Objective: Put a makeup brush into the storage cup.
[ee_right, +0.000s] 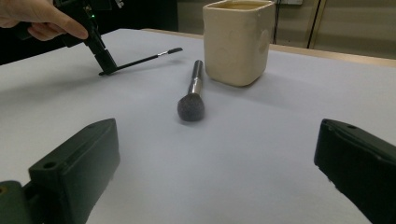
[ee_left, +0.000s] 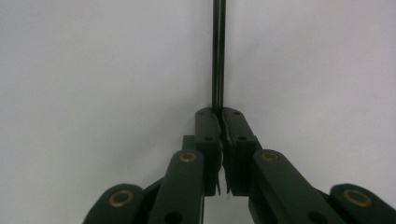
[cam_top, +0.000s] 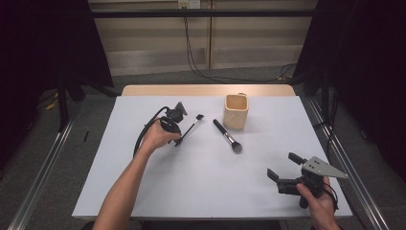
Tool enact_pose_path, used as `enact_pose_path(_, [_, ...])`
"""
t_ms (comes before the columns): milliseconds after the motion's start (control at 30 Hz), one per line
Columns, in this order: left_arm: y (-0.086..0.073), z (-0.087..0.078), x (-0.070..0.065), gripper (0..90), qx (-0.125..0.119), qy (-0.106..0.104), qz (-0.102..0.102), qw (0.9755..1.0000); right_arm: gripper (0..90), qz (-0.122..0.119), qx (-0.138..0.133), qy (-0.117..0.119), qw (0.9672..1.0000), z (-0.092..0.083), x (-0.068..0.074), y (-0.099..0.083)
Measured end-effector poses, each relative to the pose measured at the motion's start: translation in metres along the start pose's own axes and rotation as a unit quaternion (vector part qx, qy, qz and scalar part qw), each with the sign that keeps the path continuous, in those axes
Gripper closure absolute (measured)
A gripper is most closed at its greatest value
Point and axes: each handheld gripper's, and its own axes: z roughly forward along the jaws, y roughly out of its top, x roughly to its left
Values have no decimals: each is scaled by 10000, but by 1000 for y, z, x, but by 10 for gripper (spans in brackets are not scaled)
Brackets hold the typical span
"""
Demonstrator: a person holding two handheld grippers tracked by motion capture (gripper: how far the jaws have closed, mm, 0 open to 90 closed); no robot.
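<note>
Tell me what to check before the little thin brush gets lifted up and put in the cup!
1. Left tongs squeezed on the thin brush: ok, they pinch its handle end.
2. Brush lined up with the tongs: ok, it runs straight out from them in the left gripper view.
3. Cup standing upright with its mouth open: ok.
4. Whether the cup is empty: cannot tell, the bottom inside is hidden.
5. Big fluffy brush out of the way: not ok, it lies between the thin brush and the cup, so go over it.
6. Right tongs clear: ok, open and near the table's front corner.
</note>
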Motion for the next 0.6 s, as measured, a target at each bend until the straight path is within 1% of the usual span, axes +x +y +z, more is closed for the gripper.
enact_pose_path(100, [-2,-6,3,860,-194,-68,-36,9998,0,4,-3,-1,10000,0,0,0])
enact_pose_path(167, [-2,-11,3,861,-298,-45,-36,9995,0,10,-5,-1,10000,0,0,0])
enact_pose_path(200, [-3,-13,5,860,-371,-98,-23,9993,0,8,-6,0,10000,0,0,0])
enact_pose_path(267, [-5,-17,7,860,-497,-102,-62,9987,0,7,-7,1,10000,0,0,0])
enact_pose_path(333, [-7,-21,9,860,-640,-109,-95,9978,0,5,-3,3,10000,0,0,0])
enact_pose_path(367, [-8,-23,10,860,-699,-166,-83,9974,0,2,-3,3,10000,1,0,0])
enact_pose_path(400, [-9,-24,10,860,-777,-180,-94,9968,0,0,-3,5,10000,1,0,0])
enact_pose_path(433, [-10,-25,10,860,-841,-156,-106,9963,0,0,-3,5,10000,1,0,0])
enact_pose_path(467, [-11,-26,10,860,-858,-174,-74,9961,0,-4,-3,7,10000,1,0,0])
enact_pose_path(500, [-12,-26,9,860,-925,-155,-84,9956,0,-1,-2,5,10000,1,0,0])
enact_pose_path(600, [-15,-26,9,861,-1057,-183,-83,9942,0,1,-5,2,10000,1,0,0])
